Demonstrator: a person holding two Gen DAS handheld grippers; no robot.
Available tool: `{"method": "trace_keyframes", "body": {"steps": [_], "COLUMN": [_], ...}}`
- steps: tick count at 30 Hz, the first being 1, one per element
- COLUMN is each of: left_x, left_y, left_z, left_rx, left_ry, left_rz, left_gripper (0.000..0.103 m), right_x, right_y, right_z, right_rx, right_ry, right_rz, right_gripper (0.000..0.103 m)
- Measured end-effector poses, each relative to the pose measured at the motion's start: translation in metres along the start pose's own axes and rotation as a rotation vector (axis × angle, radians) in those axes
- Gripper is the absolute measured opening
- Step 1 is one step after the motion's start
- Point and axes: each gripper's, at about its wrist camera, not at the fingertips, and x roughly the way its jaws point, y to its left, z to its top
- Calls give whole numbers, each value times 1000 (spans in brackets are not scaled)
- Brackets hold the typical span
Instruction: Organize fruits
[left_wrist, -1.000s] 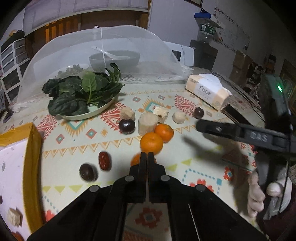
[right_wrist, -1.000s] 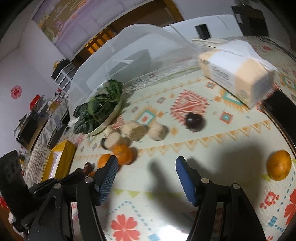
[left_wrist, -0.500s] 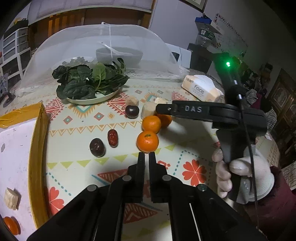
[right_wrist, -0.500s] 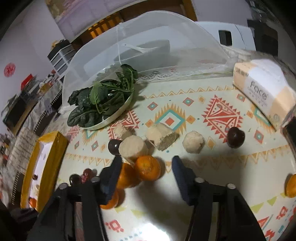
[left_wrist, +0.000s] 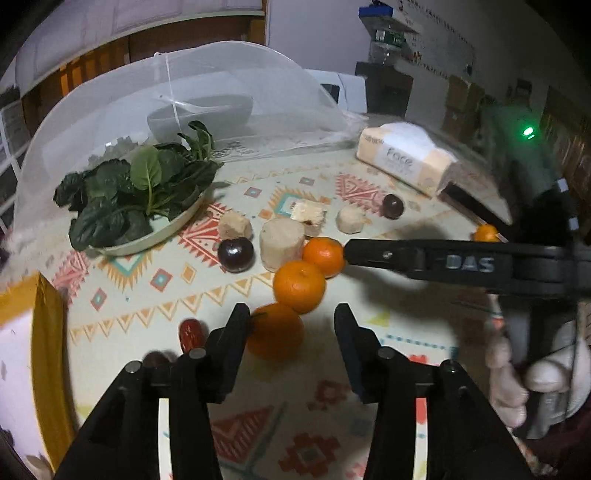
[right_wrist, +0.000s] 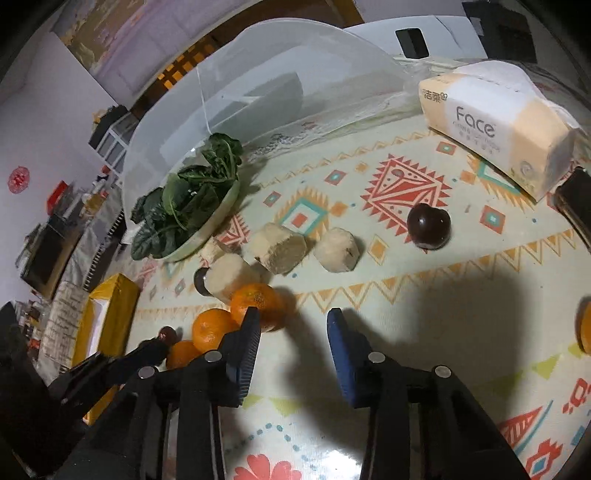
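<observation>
Left tongs (left_wrist: 290, 325) gape around nearest orange (left_wrist: 275, 336); right tongs (right_wrist: 291, 325) spread

— What lies beyond the table (right_wrist: 461, 302) with the patterned cloth?

— At twelve o'clock in the left wrist view, dark wooden panelling (left_wrist: 192, 40) under a pale wall. At one o'clock, a water dispenser (left_wrist: 386, 79) with a blue-capped bottle, and a whiteboard (left_wrist: 439, 46) toward two.

— And the other side?

— In the right wrist view, at nine o'clock, a white wall carries a round red ornament (right_wrist: 18, 179). White drawer units (right_wrist: 116, 142) stand near ten o'clock, a picture (right_wrist: 122, 22) hangs at eleven.

— The light?

— Dim overall; warm orange glows behind the wooden lattice (right_wrist: 175, 75).
</observation>
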Motion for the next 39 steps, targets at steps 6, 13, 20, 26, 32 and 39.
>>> {"method": "trace_keyframes", "body": {"steps": [6, 13, 20, 26, 32, 39], "left_x": [22, 20, -24, -98, -156, -178], "left_y": [5, 14, 18, 45, 99, 148], "left_z": [-6, -6, -16, -39, -73, -112], "left_rx": [1, -78, -148, -272, -448, -588], "left_ry": [71, 54, -7, -109, -195, -210], "left_rz": [7, 16, 17, 10, 63, 159], "left_gripper": [49, 34, 34, 34, 34, 34], "right_x": [2, -4, -4, -19, 0, 46], "right_y": [4, 1, 12, 39, 95, 130], "right_z": [0, 1, -2, -10, -31, -35], "right_rx": [-1, 16, -26, -109, -258, -292], "right_ry": [-6, -38, -38, -80, 5, 57], "right_rz": [41, 72, 71, 67, 113, -11], "right_gripper": [40, 41, 46, 46, 47, 47]}}
